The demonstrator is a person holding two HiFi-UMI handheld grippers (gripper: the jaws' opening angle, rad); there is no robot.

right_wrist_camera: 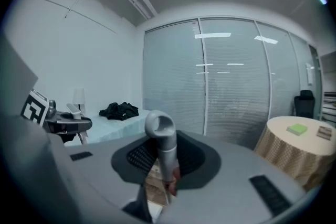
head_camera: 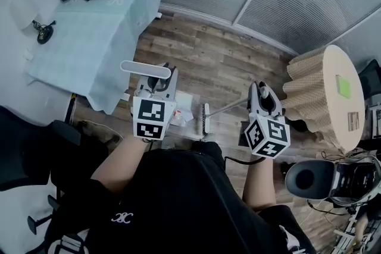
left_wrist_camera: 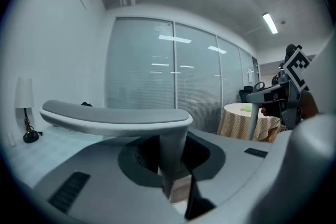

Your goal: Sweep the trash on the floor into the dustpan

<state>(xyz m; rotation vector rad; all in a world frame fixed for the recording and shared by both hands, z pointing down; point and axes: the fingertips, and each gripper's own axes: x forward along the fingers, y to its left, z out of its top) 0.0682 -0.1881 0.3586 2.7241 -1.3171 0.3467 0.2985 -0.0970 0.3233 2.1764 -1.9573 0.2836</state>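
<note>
wooden floor (head_camera: 226,62) runs out in front of the person, and the work sits low in the head view, between the two tools

the left gripper (head_camera: 156,87) has its jaws pressed onto the upright stem of the dustpan handle (left_wrist_camera: 115,115), whose flat grey crossbar lies across the top of the left gripper view. the right gripper (head_camera: 262,101) pinches the broom shaft (right_wrist_camera: 167,157) just below its looped end. from there the shaft slants down and to the left to the brush head (head_camera: 205,122), which sits on the boards between the two grippers

the trash is a small patch of pale scraps (head_camera: 181,109) on the floor, just beside the left gripper and just left of the brush head. the left gripper covers the lower part of the dustpan, so i cannot tell whether any of that pale patch is the pan's own tray, or whether any scrap lies in it

as a judgement: both tools are gripped and brought to the litter, so the setting-up is done. the sweeping itself looks barely started or midway, as scraps show on the boards by the bristles. what is left is to draw the brush toward the pan and gather them in
</note>
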